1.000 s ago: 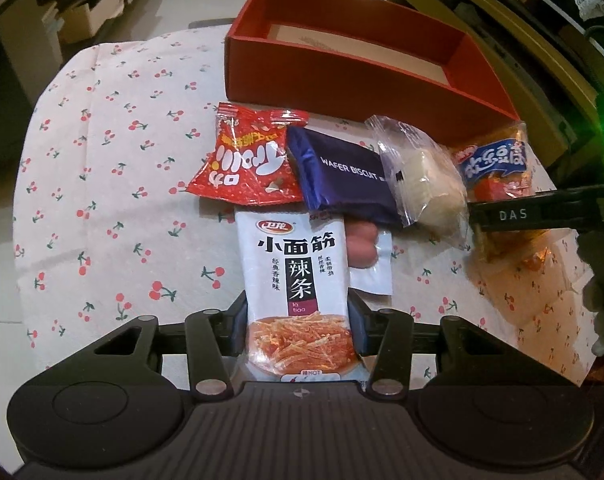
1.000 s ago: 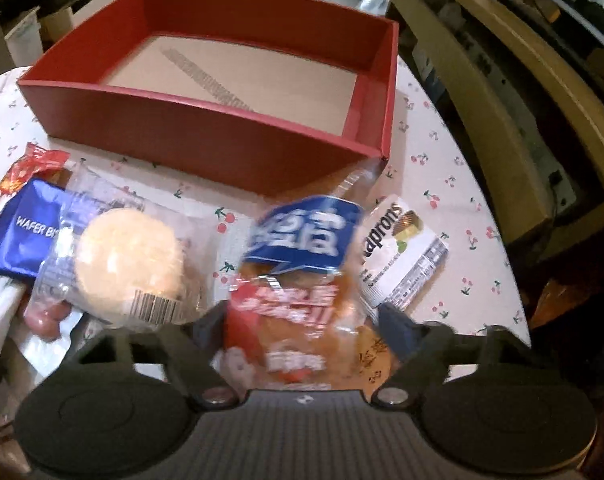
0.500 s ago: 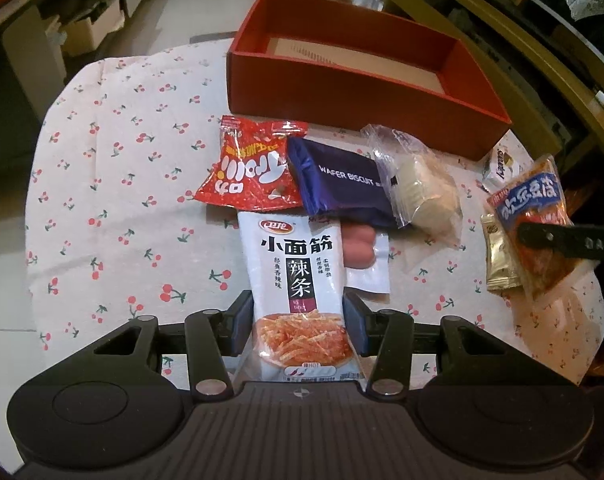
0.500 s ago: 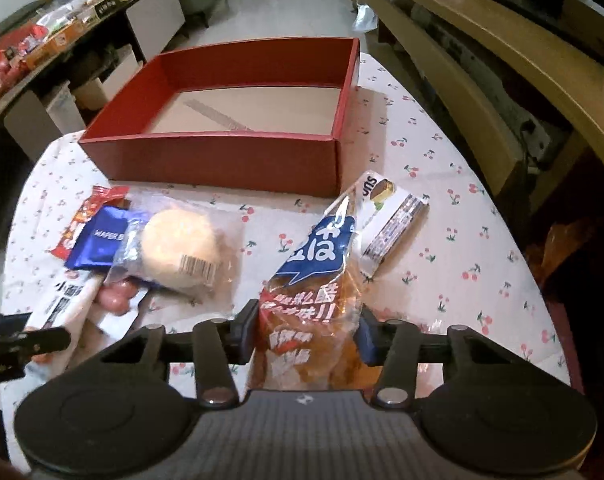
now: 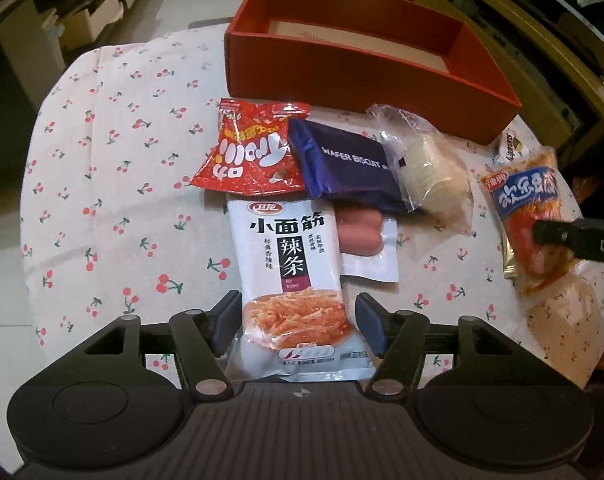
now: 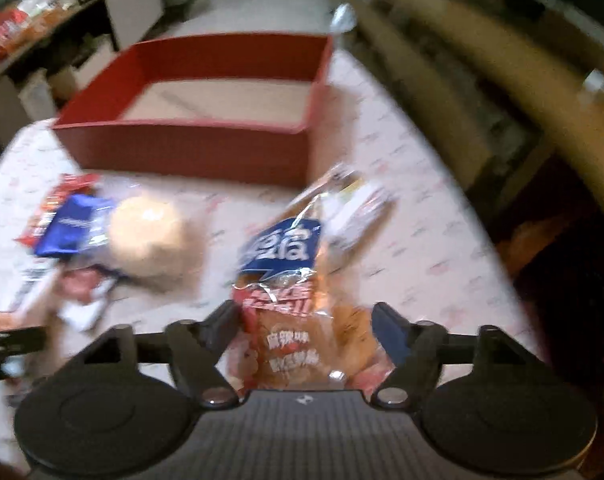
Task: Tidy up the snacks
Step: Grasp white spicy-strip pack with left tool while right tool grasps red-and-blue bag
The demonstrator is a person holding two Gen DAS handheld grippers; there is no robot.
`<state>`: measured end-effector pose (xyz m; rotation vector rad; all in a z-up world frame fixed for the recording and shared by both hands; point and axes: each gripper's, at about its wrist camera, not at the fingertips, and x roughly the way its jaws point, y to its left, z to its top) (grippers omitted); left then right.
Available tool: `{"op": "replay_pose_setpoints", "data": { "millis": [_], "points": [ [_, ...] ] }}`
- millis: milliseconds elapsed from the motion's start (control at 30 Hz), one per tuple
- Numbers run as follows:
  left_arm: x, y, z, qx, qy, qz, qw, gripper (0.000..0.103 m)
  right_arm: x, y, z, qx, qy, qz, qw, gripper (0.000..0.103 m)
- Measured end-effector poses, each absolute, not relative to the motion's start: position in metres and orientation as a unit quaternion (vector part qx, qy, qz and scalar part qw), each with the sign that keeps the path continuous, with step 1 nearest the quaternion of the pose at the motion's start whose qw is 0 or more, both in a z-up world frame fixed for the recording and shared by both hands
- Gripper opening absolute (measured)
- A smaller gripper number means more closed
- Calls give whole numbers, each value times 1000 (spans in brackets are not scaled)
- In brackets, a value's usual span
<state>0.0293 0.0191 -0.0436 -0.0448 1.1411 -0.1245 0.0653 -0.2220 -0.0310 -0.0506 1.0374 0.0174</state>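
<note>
My left tongs (image 5: 298, 326) have just been opening around the spicy-strip packet (image 5: 292, 276), pads clear. My right tongs (image 6: 305, 330) have just been opening too, the blue-and-orange snack bag (image 6: 292, 300) loose between them.

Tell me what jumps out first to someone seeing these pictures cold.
The big red box at the back of the cherry-print tablecloth, its cardboard floor bare. In front of it lies a row of snacks. A white spicy-strip packet sits between the left tongs, and a blue-and-orange packet between the right tongs; both tongs have just opened.

Both the left gripper (image 5: 296, 326) and right gripper (image 6: 305, 330) point steeply downward, jaws just opening.
</note>
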Motion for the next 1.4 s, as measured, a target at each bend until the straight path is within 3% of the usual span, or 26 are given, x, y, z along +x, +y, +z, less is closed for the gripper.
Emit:
{"op": "replay_pose_setpoints", "data": {
  "millis": [233,300,533,633,667,700,733,967,1167,1233,1300,1400],
  "points": [
    [29,17,-41,-23,538,-67,840,73,71,-228,-26,-15,497,10,867,85],
    [29,17,-41,-23,538,-67,840,75,75,-216,-27,-40,501,21,864,92],
    [32,19,-44,-27,543,-58,837,78,80,-168,-59,-162,520,27,838,93],
    [32,17,-44,-24,544,-60,836,79,77,-161,-73,-220,495,20,840,90],
    [32,16,-44,-23,544,-61,836,79,78,-162,-73,-221,490,21,843,84],
    [32,15,-43,-21,544,-62,837,79,79,-166,-71,-207,493,24,845,68],
    [31,15,-41,-19,542,-62,838,79,80,-171,-69,-181,499,29,847,63],
    [32,29,-31,-31,526,-47,848,84,72,-197,-54,-102,501,50,858,55],
    [45,24,-43,-48,549,-53,833,85,64,-211,-26,-17,473,79,877,55],
    [54,23,-50,-49,557,-48,828,81,64,-211,-21,1,472,93,877,55],
    [58,23,-56,-55,570,-42,819,62,62,-208,-18,13,472,110,874,55],
    [56,20,-56,-43,571,-36,819,57,59,-203,-15,19,471,126,873,54]
  ]
}}
